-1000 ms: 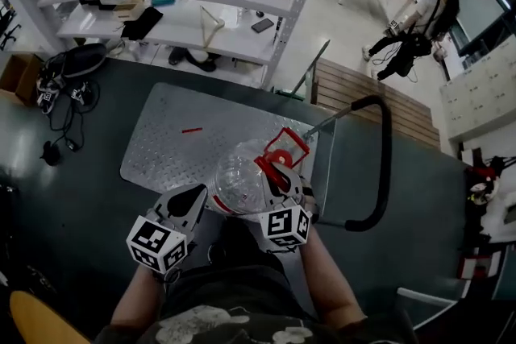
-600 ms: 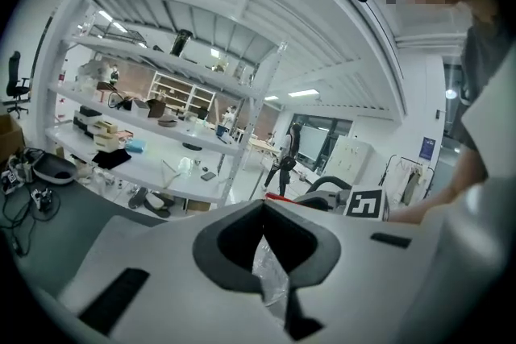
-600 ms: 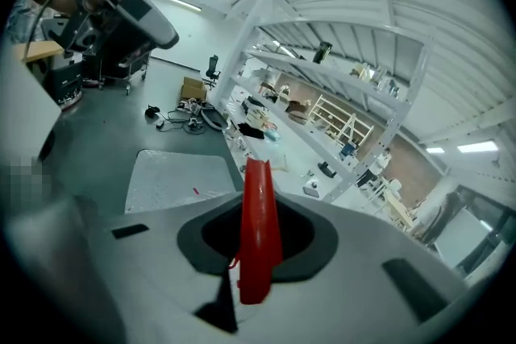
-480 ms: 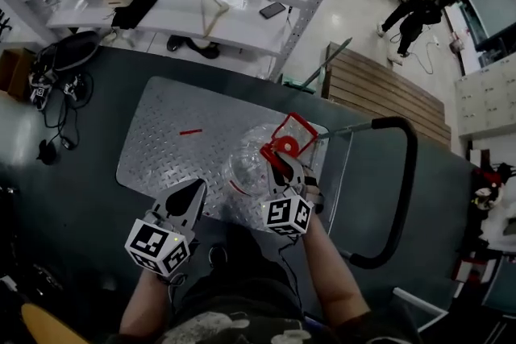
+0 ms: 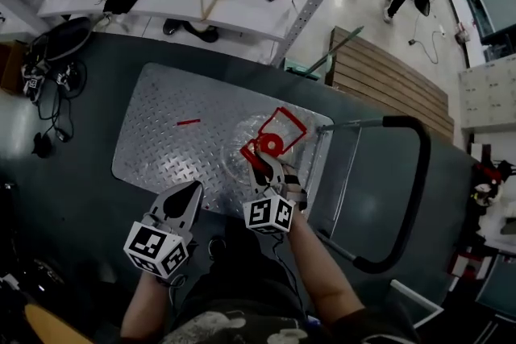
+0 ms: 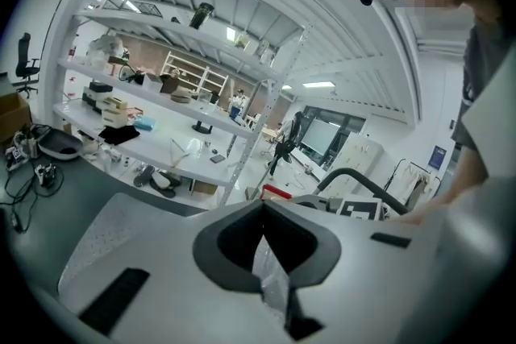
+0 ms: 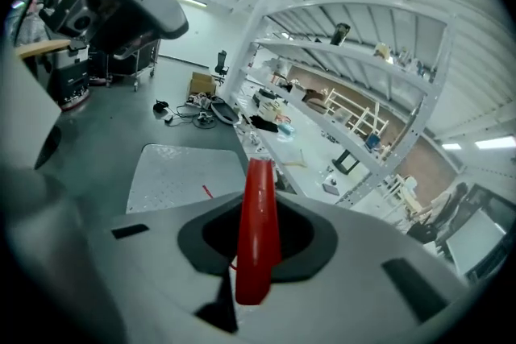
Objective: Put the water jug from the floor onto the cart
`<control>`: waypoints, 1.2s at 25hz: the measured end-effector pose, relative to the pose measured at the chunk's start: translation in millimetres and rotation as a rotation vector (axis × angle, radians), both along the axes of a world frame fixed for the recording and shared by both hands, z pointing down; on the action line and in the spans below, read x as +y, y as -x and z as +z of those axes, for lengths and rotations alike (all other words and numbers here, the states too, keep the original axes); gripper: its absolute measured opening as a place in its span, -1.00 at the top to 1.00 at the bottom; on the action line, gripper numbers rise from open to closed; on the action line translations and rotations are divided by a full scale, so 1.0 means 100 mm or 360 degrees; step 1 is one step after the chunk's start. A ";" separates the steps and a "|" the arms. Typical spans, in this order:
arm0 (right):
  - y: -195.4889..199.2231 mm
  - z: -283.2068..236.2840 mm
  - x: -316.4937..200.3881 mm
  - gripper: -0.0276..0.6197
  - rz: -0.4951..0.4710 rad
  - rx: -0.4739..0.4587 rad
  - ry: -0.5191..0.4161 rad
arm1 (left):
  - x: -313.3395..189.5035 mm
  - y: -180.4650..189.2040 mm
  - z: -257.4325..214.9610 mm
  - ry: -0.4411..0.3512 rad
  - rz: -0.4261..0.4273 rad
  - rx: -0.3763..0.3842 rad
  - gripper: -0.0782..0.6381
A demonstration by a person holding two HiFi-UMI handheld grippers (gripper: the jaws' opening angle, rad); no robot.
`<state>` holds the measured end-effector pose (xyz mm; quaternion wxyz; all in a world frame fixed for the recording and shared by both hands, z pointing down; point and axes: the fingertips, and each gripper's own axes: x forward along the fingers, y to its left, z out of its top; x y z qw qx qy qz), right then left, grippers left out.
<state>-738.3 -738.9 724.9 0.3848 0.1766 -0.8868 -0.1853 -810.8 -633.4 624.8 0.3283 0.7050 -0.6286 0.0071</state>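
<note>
**Head view.** The water jug [image 5: 244,151], clear with a red handle [image 5: 280,130], lies tilted over the deck of the cart [image 5: 161,141], toward its 4 o'clock corner. Whether it rests on the plate or hangs just above it cannot be told. The right tool [image 5: 260,167] is clenched on the handle from 6 o'clock. The left tool [image 5: 188,201] stands at the jug's 7 o'clock, apart from it.

**Left gripper view.** The jaws are together. A sliver of something clear shows at the seam, unidentified.

**Right gripper view.** The red handle is pinched between the jaws, with the deck beyond at 10 o'clock.

**Assessment.** The set-down is in hand. The next move calls for settling the jug steady on the deck before the right tool lets go, since the round body may roll.
</note>
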 end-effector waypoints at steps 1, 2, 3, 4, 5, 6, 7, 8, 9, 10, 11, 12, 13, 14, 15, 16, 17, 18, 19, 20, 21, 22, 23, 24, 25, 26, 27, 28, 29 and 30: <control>0.03 0.02 0.07 0.78 -0.0019 0.0011 0.0016 | 0.03 -0.01 0.01 0.0004 -0.0007 0.0004 0.76; 0.04 0.04 0.14 0.78 -0.0027 0.0024 0.0033 | 0.05 -0.02 0.02 0.0006 -0.0012 0.0009 0.76; 0.03 0.07 0.19 0.78 -0.0022 0.0030 0.0053 | 0.08 -0.03 0.01 0.0006 -0.0018 0.0012 0.76; 0.01 0.10 0.23 0.79 -0.0010 0.0030 0.0076 | 0.11 -0.03 0.00 0.0006 -0.0022 0.0012 0.76; -0.01 0.12 0.28 0.79 0.0002 0.0028 0.0100 | 0.15 -0.03 -0.02 0.0005 -0.0027 0.0010 0.76; -0.03 0.14 0.32 0.79 0.0007 0.0029 0.0123 | 0.18 -0.03 -0.04 0.0004 -0.0033 0.0008 0.76; -0.05 0.16 0.37 0.79 0.0002 0.0034 0.0143 | 0.22 -0.03 -0.06 0.0002 -0.0039 0.0006 0.76; -0.05 0.20 0.43 0.79 -0.0011 0.0047 0.0157 | 0.26 -0.02 -0.08 -0.0001 -0.0046 0.0005 0.76; -0.06 0.23 0.48 0.79 -0.0026 0.0067 0.0162 | 0.30 -0.02 -0.10 -0.0004 -0.0053 0.0005 0.76; -0.06 0.25 0.51 0.79 -0.0035 0.0086 0.0160 | 0.34 -0.03 -0.11 -0.0007 -0.0059 0.0005 0.76; -0.06 0.27 0.54 0.79 -0.0037 0.0098 0.0157 | 0.39 -0.03 -0.13 -0.0009 -0.0063 0.0005 0.76; -0.05 0.28 0.57 0.79 -0.0035 0.0102 0.0159 | 0.44 -0.05 -0.14 -0.0012 -0.0064 0.0005 0.76; -0.05 0.28 0.60 0.79 -0.0032 0.0104 0.0168 | 0.48 -0.07 -0.16 -0.0015 -0.0064 0.0005 0.76; -0.05 0.30 0.64 0.79 -0.0032 0.0108 0.0182 | 0.53 -0.10 -0.18 -0.0018 -0.0062 0.0005 0.76; -0.07 0.32 0.69 0.78 -0.0035 0.0115 0.0198 | 0.58 -0.13 -0.20 -0.0022 -0.0060 0.0004 0.76; -0.08 0.34 0.74 0.78 -0.0038 0.0120 0.0218 | 0.63 -0.16 -0.22 -0.0028 -0.0057 0.0001 0.76; -0.11 0.35 0.79 0.73 -0.0036 0.0115 0.0245 | 0.69 -0.20 -0.24 -0.0034 -0.0051 -0.0004 0.76; -0.14 0.34 0.83 0.69 -0.0024 0.0100 0.0277 | 0.75 -0.23 -0.27 -0.0039 -0.0043 -0.0012 0.76; -0.17 0.31 0.87 0.65 -0.0006 0.0076 0.0308 | 0.80 -0.27 -0.30 -0.0044 -0.0035 -0.0022 0.76; -0.20 0.26 0.90 0.57 0.0014 0.0048 0.0331 | 0.86 -0.30 -0.33 -0.0050 -0.0029 -0.0030 0.76; -0.22 0.20 0.93 0.51 0.0031 0.0021 0.0340 | 0.91 -0.32 -0.36 -0.0056 -0.0025 -0.0036 0.76; -0.25 0.14 0.95 0.47 0.0044 0.0002 0.0339 | 0.96 -0.35 -0.40 -0.0064 -0.0024 -0.0041 0.76; -0.29 0.09 0.98 0.44 0.0056 -0.0013 0.0334 | 1.00 -0.38 -0.43 -0.0074 -0.0025 -0.0046 0.76; -0.33 0.03 1.02 0.42 0.0070 -0.0029 0.0328 | 1.05 -0.41 -0.47 -0.0086 -0.0025 -0.0051 0.76; -0.37 -0.04 1.06 0.42 0.0087 -0.0052 0.0325 | 1.11 -0.44 -0.52 -0.0100 -0.0025 -0.0056 0.76; -0.41 -0.12 1.11 0.42 0.0110 -0.0091 0.0331 | 1.16 -0.49 -0.56 -0.0116 -0.0025 -0.0060 0.76; -0.44 -0.22 1.16 0.42 0.0142 -0.0154 0.0352 | 1.23 -0.53 -0.62 -0.0131 -0.0023 -0.0064 0.76; -0.47 -0.34 1.22 0.42 0.0184 -0.0240 0.0386 | 1.31 -0.57 -0.67 -0.0144 -0.0021 -0.0066 0.76; -0.49 -0.47 1.29 0.42 0.0231 -0.0331 0.0422 | 1.39 -0.62 -0.71 -0.0154 -0.0017 -0.0067 0.76; -0.51 -0.59 1.36 0.42 0.0269 -0.0408 0.0449 | 1.47 -0.68 -0.74 -0.0162 -0.0012 -0.0066 0.76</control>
